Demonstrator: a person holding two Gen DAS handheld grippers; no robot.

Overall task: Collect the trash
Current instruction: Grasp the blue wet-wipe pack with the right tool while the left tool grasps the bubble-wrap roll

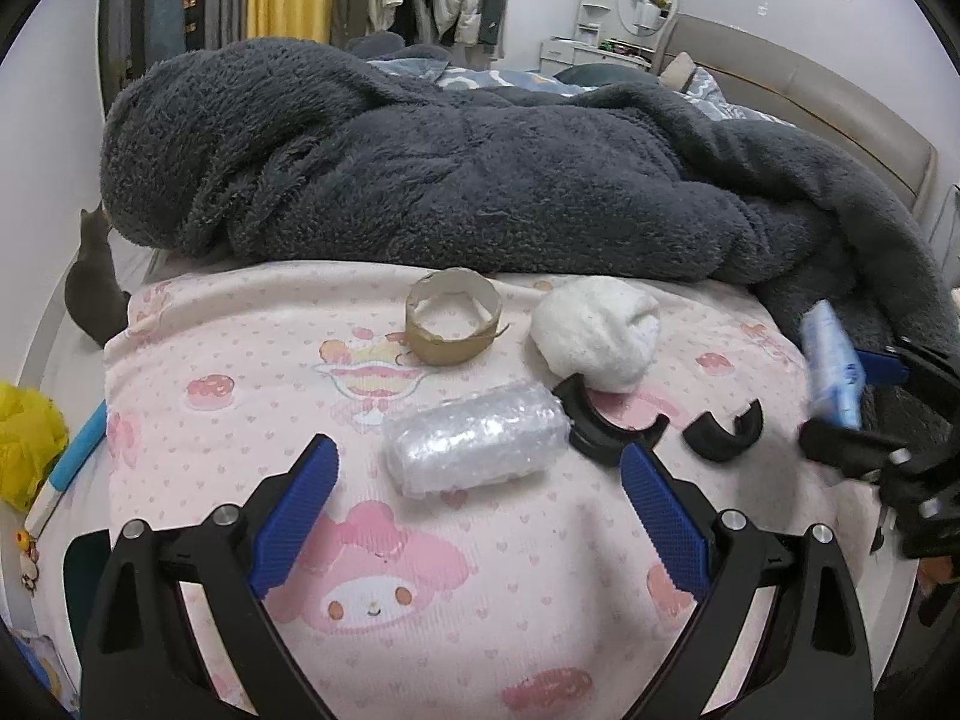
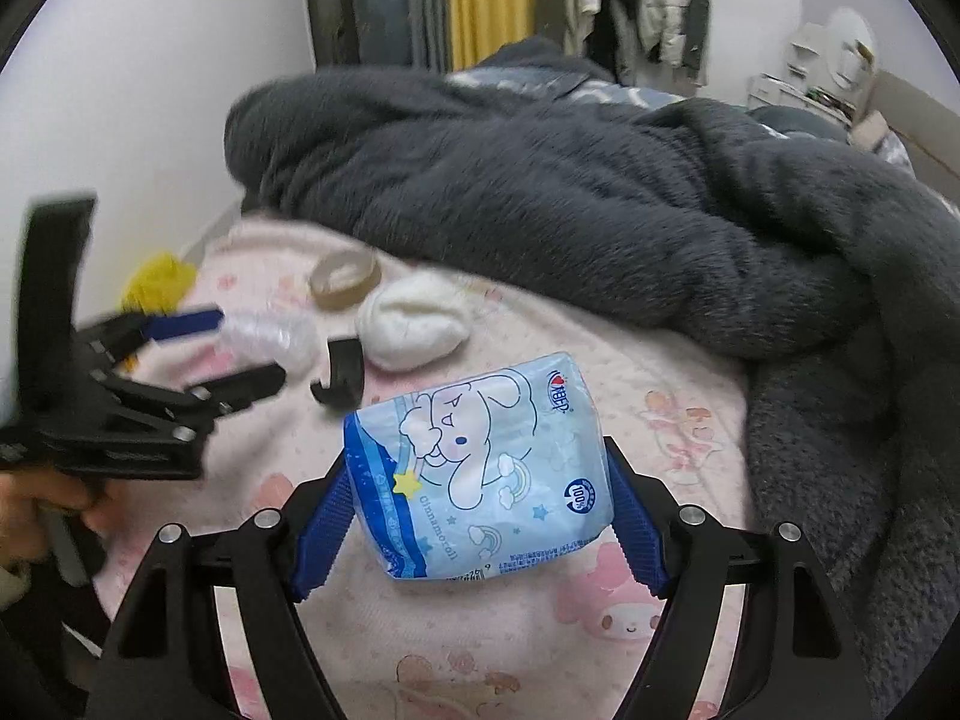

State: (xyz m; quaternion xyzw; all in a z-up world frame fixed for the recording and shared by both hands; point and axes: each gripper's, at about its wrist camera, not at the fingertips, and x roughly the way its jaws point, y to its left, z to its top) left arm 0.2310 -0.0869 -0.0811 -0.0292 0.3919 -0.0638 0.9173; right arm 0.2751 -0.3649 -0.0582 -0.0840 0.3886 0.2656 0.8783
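Observation:
My right gripper [image 2: 480, 468] is shut on a blue tissue pack [image 2: 480, 468] with a cartoon dog print and holds it above the pink bedsheet [image 2: 690, 396]. The pack also shows in the left wrist view [image 1: 831, 369] at the far right. My left gripper [image 1: 480, 459] is open, its blue pads either side of a bubble-wrap roll [image 1: 474, 435] that lies just ahead. A cardboard tape ring [image 1: 453, 318], a white wad [image 1: 594, 330] and two black curved clips [image 1: 609, 426] [image 1: 723, 435] lie on the sheet beyond.
A thick dark grey fleece blanket [image 1: 480, 162] is heaped across the bed behind the trash. A yellow object [image 1: 27, 444] sits off the bed's left edge. A grey cat [image 1: 93, 276] sits by the left side. Clothes hang at the back.

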